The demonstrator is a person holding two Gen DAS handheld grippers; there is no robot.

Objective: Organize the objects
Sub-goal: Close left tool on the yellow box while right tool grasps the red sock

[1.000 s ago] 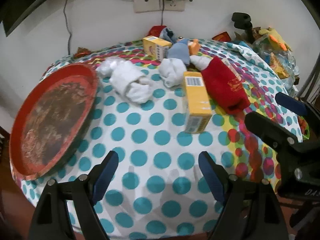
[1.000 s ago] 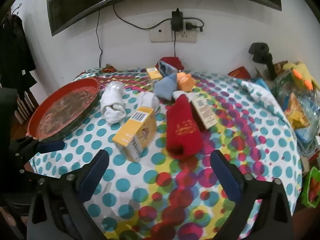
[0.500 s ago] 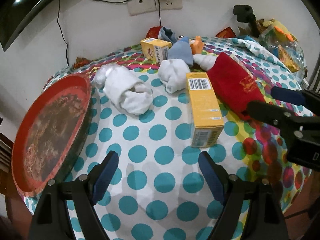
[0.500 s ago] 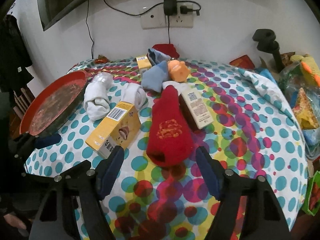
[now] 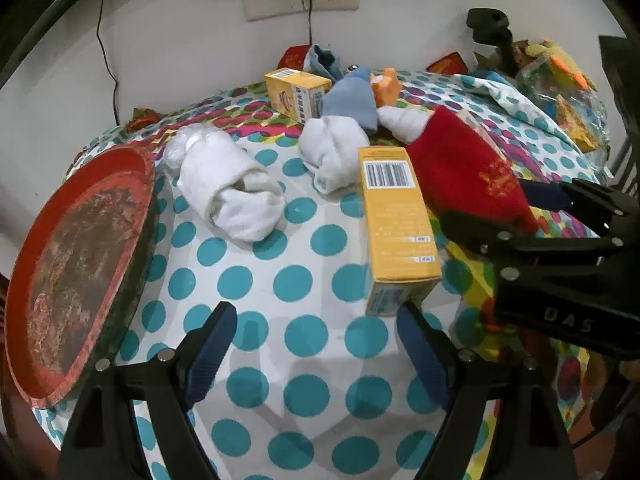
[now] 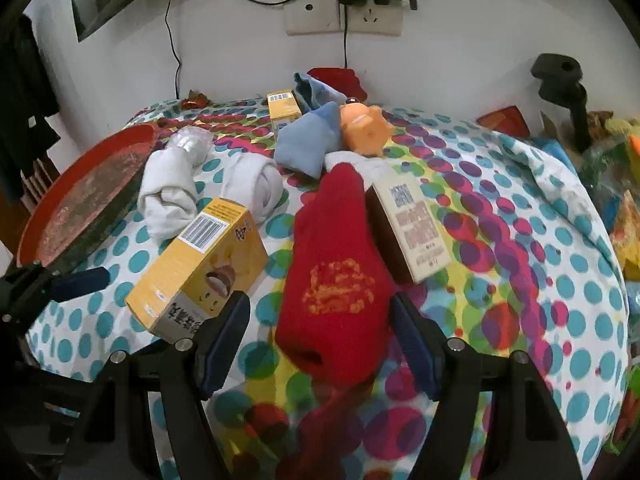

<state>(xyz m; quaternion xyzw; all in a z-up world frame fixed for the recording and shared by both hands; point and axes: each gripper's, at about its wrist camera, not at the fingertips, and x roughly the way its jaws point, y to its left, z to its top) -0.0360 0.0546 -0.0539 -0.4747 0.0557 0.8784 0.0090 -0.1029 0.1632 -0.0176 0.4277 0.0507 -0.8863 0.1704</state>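
Note:
A red sock [image 6: 336, 272] lies on the dotted tablecloth, its open end between the fingers of my open right gripper [image 6: 320, 336]. It also shows in the left wrist view [image 5: 468, 168]. A yellow box [image 5: 396, 220] lies just ahead of my open, empty left gripper [image 5: 316, 344], near its right finger; in the right wrist view the box [image 6: 200, 268] sits left of the sock. Two rolled white socks [image 5: 232, 188] [image 5: 332, 152], a blue sock [image 6: 308, 140], an orange toy [image 6: 364, 128], a second yellow box [image 5: 296, 92] and a white-and-brown box [image 6: 416, 228] lie behind.
A round red tray [image 5: 76, 264] sits at the table's left edge. A wall with a socket and cables [image 6: 344, 12] stands behind the table. Bags and toys [image 5: 560, 80] crowd the right side. The right gripper's body [image 5: 560, 264] shows at the right of the left wrist view.
Both grippers have moved forward toward the objects. The right gripper's fingers have narrowed and now flank the red sock's open end. The left gripper is closer to the yellow box.

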